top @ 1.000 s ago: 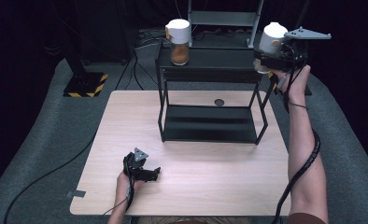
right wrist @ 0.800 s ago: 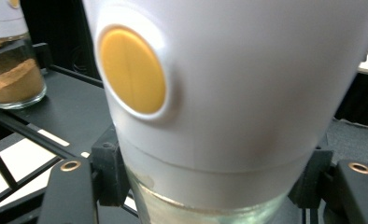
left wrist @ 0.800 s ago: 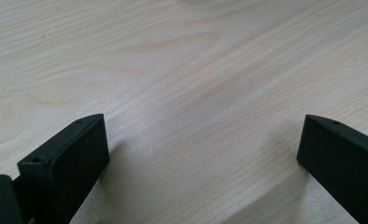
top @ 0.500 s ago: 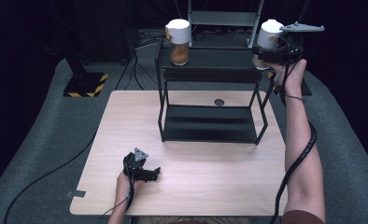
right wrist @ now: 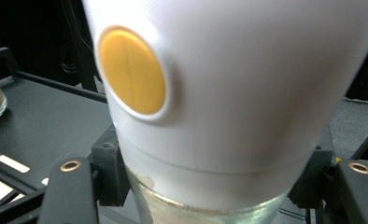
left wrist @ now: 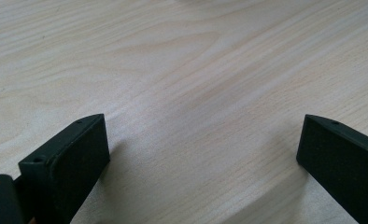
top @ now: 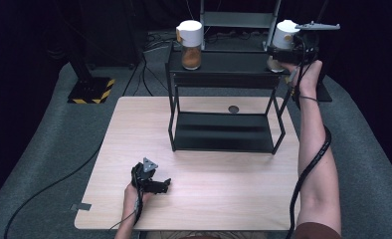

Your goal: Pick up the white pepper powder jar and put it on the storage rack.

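White-lidded jar [right wrist: 229,93] in R hand-held gripper [right wrist: 210,184], above rack [top: 224,62].

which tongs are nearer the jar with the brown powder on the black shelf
Right. The right tongs are at the shelf's far right end, shut on a white-lidded jar, level with the brown powder jar. The left tongs rest open on the table, far below it.

Overhead light falls brightly on the pale worktop [top: 134,129] while the surroundings sink into near-black, the rack [top: 224,79] casts a soft shadow beneath itself, and the white jar lid [right wrist: 247,79] looms glaring and blurred close to the right gripper view's lens.
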`<action>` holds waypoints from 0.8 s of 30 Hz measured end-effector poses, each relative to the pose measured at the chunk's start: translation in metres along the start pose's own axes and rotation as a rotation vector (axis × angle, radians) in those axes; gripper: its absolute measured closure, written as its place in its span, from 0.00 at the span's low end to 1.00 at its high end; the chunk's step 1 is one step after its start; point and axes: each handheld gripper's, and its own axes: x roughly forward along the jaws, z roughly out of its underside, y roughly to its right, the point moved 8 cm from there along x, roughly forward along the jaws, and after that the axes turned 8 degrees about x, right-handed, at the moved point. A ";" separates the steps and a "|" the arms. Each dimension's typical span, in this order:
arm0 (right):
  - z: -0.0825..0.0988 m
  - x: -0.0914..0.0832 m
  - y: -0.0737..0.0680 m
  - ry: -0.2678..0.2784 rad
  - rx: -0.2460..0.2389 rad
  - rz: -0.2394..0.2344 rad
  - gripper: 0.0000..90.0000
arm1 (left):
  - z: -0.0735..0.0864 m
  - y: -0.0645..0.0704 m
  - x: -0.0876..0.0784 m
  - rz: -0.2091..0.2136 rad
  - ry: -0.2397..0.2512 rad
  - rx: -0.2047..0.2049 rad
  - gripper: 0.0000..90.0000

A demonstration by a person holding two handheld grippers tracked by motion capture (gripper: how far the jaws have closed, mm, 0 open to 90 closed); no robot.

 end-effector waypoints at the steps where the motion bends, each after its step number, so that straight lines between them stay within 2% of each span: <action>1: 0.000 0.001 0.000 -0.001 0.000 0.002 0.34 | 0.000 0.000 0.000 0.000 0.000 -0.001 0.02; 6: 0.002 0.004 0.001 -0.012 -0.011 0.012 0.34 | 0.000 0.000 0.000 0.001 0.000 0.001 0.02; 15: 0.000 0.005 0.005 -0.024 -0.010 -0.008 0.34 | 0.000 0.000 0.000 0.000 0.001 0.001 0.02; 24: -0.001 0.005 0.005 -0.032 -0.014 -0.007 0.34 | 0.000 0.000 0.000 0.000 0.001 0.002 0.02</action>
